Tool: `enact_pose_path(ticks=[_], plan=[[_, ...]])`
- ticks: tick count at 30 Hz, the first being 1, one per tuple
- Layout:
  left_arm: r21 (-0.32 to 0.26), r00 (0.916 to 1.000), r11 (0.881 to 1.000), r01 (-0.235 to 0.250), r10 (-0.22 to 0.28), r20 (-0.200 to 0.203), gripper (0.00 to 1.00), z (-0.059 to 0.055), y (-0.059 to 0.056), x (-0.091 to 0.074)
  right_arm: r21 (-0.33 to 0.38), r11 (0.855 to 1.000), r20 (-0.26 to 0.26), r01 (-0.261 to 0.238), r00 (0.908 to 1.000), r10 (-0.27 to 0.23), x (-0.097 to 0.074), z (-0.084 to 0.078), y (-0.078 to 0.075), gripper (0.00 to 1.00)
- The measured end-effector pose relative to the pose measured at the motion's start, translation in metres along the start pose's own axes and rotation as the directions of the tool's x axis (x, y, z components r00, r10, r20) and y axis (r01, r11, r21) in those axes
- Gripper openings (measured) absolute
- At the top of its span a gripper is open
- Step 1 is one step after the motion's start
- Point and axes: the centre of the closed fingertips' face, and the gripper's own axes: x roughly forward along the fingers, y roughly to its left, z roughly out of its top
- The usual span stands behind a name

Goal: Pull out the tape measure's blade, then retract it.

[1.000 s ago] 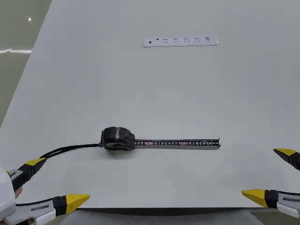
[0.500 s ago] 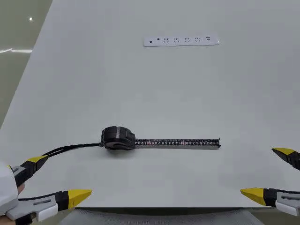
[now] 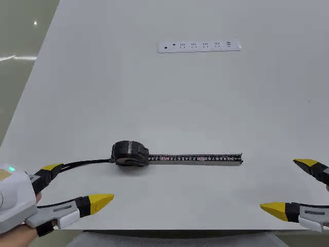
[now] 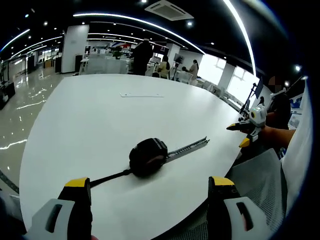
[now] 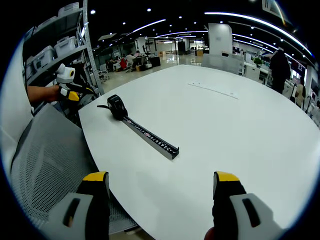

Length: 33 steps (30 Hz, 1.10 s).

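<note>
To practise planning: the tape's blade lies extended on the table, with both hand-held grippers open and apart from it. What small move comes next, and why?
Probably bring the left hand-held gripper forward to the tape measure case to steady it. The blade is already out, so only retracting is left, and that open gripper sits nearest the case, touching nothing.

Blade (image 3: 195, 158) nums too small, illegible

Printed scale numerals and tick marks run along tape measure blade (image 3: 195, 158), too small to read singly. On tape measure case (image 3: 130, 153) and power strip (image 3: 199, 46), no lettering legible.
</note>
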Motion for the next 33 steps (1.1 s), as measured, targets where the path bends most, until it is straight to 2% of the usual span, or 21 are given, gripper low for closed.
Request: enact_pose_path(ticks=[8, 13, 15, 23, 33], plan=[[-0.013, 0.9999, 1.000, -0.002, 0.002, -0.013, 0.94, 0.006, -0.007, 0.015, -0.002, 1.000, 0.009, -0.002, 1.0000, 0.002, 0.004, 0.004, -0.002, 0.86], [-0.015, 0.9997, 1.000, -0.010, 0.010, -0.024, 0.93, 0.006, -0.008, 0.025, 0.003, 1.000, 0.012, -0.004, 0.9999, 0.004, 0.004, 0.004, -0.002, 0.86], [-0.040, 0.9998, 0.999, -0.002, 0.002, -0.020, 0.93, 0.008, -0.010, 0.028, 0.001, 1.000, 0.013, -0.006, 0.9999, 0.006, 0.004, 0.004, -0.002, 0.86], [-0.039, 0.9996, 0.999, -0.004, 0.003, -0.027, 0.93, 0.013, -0.014, 0.041, 0.008, 1.000, 0.018, -0.002, 0.9998, 0.001, 0.004, 0.003, -0.003, 0.86], [-0.066, 0.9987, 0.997, -0.040, 0.038, -0.035, 0.92, 0.016, -0.009, 0.060, 0.010, 1.000, 0.022, -0.012, 0.9997, 0.011, 0.005, 0.004, -0.002, 0.86]])
